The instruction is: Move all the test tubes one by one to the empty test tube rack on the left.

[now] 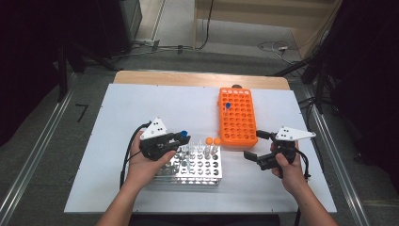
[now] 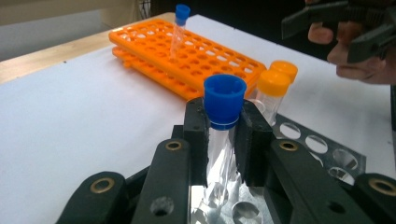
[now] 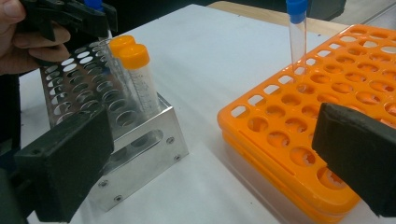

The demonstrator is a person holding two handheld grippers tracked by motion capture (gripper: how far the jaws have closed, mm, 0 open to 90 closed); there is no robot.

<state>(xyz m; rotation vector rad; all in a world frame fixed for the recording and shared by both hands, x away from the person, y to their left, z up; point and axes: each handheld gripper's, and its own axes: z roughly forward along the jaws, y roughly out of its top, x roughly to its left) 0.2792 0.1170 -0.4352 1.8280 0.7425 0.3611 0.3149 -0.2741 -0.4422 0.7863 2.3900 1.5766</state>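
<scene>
Orange rack (image 1: pixel 237 123) far right on the white table (image 1: pixel 141 108), two orange-capped tubes (image 1: pixel 212 141) near it, grey floor (image 1: pixel 42 155) around.

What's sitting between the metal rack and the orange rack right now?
Only bare white table separates the metal rack from the orange rack in the right gripper view; two orange-capped tubes stand at the metal rack's near edge.

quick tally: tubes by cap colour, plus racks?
Blue-capped tubes: 2, one in the left tool over the metal rack, one standing in the orange rack
Orange-capped tubes: 2, both in the metal rack
Racks: 2, metal and orange
Total: 6
</scene>
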